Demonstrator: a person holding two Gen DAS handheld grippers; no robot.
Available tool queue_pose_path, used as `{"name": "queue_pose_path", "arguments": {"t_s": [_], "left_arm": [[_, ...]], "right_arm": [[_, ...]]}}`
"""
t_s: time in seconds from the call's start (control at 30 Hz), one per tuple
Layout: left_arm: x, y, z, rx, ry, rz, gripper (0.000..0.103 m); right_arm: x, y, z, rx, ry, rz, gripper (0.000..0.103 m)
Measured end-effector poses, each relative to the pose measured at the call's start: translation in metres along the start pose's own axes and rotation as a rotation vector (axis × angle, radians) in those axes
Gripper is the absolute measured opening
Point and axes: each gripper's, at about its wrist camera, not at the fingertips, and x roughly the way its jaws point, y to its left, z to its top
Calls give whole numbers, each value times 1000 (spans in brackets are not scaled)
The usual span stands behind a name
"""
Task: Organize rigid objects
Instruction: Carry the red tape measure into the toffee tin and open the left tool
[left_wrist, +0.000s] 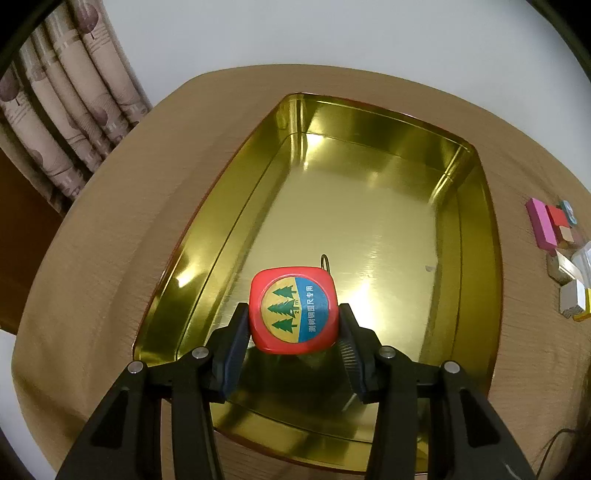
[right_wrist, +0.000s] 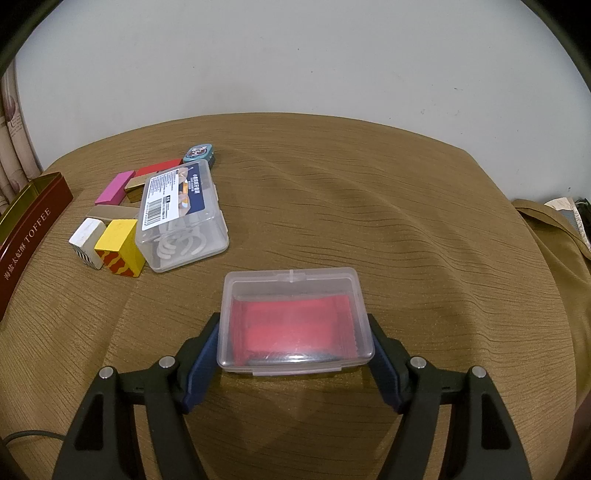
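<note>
Two views look forward along hand-held tools over a desk (right_wrist: 332, 192) covered in brown cloth.

The left tool (left_wrist: 293, 321) has its pads pressed against both sides of a red tape measure (left_wrist: 293, 314) with rounded corners and a round label showing green trees. It is held above the near end of an open gold metal tin (left_wrist: 476, 236), whose shiny floor is bare. The tin lies toward the desk's left edge, its long side running away from the camera.

The right tool (right_wrist: 294, 343) stands wide, its pads against the two short sides of a clear plastic box (right_wrist: 293, 317) with red contents, gripped low over the desk's near middle.

Toward the far left of the desk lies a cluster, close together: a larger clear box (right_wrist: 181, 214) with a printed label, a yellow block (right_wrist: 120, 247), a white block (right_wrist: 86, 243), a pink block (right_wrist: 113, 188), a red block (right_wrist: 159, 169) and a small teal tin (right_wrist: 198, 153). The dark red outer wall of the gold tin shows at the left edge.
</note>
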Motion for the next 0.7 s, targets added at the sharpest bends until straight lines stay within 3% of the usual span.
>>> {"name": "queue_pose_path", "arguments": {"t_s": [0.7], "left_arm": [[3, 3, 1, -10, -2, 24, 44]], "right_arm": [[0, 0, 1, -1, 0, 0, 74]]}}
